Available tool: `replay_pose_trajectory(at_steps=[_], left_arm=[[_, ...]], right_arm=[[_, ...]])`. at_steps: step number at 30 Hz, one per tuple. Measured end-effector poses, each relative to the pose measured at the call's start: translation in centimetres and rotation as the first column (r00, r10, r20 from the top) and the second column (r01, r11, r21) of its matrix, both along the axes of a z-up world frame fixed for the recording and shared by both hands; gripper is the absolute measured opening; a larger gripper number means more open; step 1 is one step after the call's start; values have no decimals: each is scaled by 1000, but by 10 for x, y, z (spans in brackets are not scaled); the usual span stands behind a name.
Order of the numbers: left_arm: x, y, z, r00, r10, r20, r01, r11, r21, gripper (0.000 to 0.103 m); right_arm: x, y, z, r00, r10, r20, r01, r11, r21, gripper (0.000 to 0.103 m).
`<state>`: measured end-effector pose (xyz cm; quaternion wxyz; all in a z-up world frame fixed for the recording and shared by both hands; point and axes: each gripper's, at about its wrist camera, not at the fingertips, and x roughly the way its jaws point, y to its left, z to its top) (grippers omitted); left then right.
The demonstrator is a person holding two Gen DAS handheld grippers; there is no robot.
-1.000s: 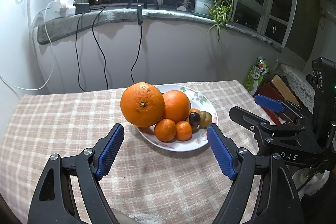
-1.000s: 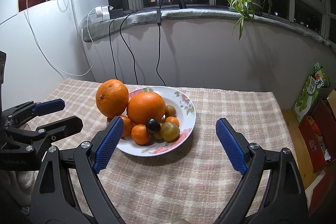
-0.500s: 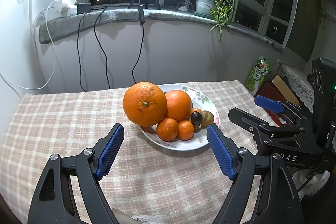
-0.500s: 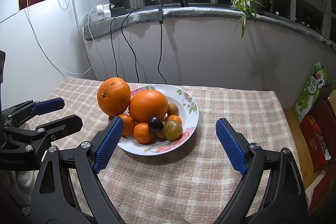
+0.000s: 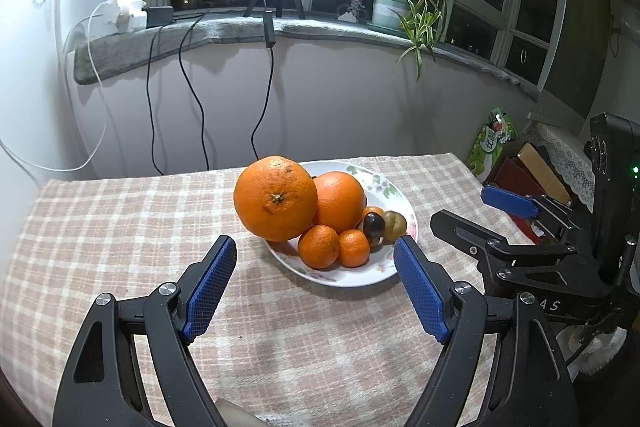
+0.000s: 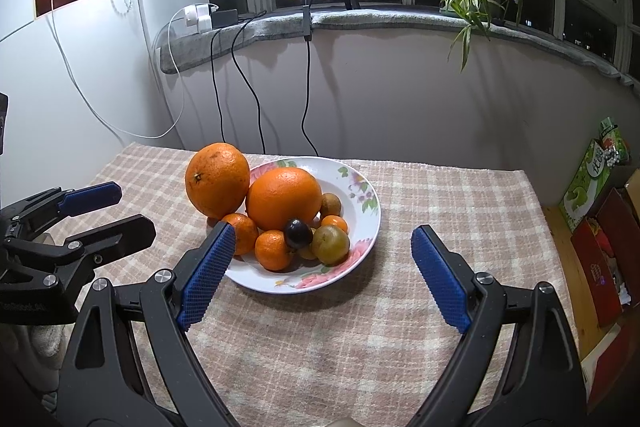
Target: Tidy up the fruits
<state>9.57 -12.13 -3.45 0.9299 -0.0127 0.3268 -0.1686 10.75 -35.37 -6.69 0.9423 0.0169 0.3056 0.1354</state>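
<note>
Fruit pile: heaped on the floral plate (image 6: 362, 227), dead ahead of both sets of jaws, every piece gathered there.
Biggest orange (image 5: 275, 198): perched at the plate's left rim, leaning on the second large orange (image 6: 283, 198); looks propped rather than seated, likely to roll if nudged.
Small mandarins (image 5: 318, 246): wedged along the near rim, seemingly chocking the big ones.
Dark plum (image 6: 298, 233) and greenish fruit (image 6: 330, 244): tucked low on the near right side, filling the gaps.
Left gripper (image 5: 315, 291): spread wide, nothing held, plate's near edge just beyond the blue pads; aimed at the pile's centre.
Right gripper (image 6: 323, 275): equally wide, empty, left pad overlapping the plate rim in view, hovering short of the fruit.
Checked tablecloth (image 6: 440, 195): bare around the plate, no stray fruit visible.
Stage: fits a pile waiting to be sorted out, equally fits a finished gathering.
Risk: leaning orange toppling off the rim.
</note>
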Motion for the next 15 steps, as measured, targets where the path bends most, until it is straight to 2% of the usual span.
replay_pose_trajectory(at_steps=[15], left_arm=[[2,0,-1,1000,-6,1,5,1000,2,81]], right_arm=[[1,-1,-3,1000,-5,-4,5,1000,-2,92]])
